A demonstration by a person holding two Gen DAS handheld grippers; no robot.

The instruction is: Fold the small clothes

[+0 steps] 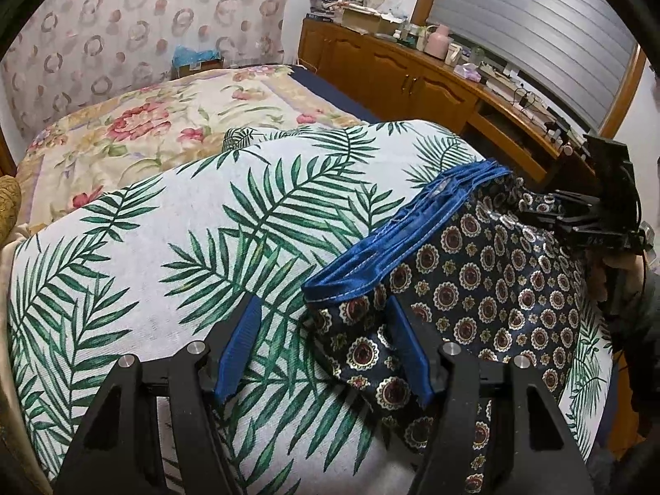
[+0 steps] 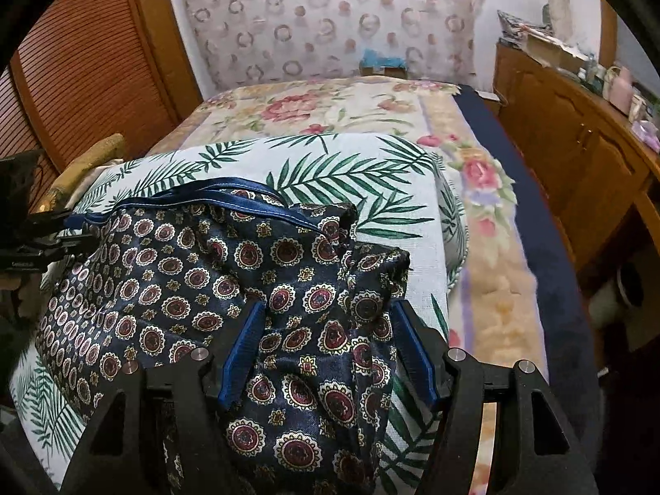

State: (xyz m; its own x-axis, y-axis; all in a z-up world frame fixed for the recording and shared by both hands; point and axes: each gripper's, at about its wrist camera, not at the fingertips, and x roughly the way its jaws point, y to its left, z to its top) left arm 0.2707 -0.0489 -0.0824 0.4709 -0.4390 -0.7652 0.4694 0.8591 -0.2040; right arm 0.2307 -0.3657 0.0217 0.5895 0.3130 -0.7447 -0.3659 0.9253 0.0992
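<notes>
Palm-leaf cloth (image 1: 165, 247) covers the near bed, giving me a flat folding surface. Patterned shorts (image 1: 474, 280) lie on its right half. My left gripper (image 1: 326, 350) and right gripper (image 2: 330, 350) stand parted, seemingly straddling fabric without pinching, ready to gather corners.

Dim indoor light, fisheye-warped edges

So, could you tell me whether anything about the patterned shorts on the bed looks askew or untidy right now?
Yes: the patterned shorts lie rumpled on the palm-leaf cloth. The blue waistband runs slanted and bunched in ridges, and the leg end near the right gripper is humped into folds rather than flat. Nothing looks torn.
</notes>
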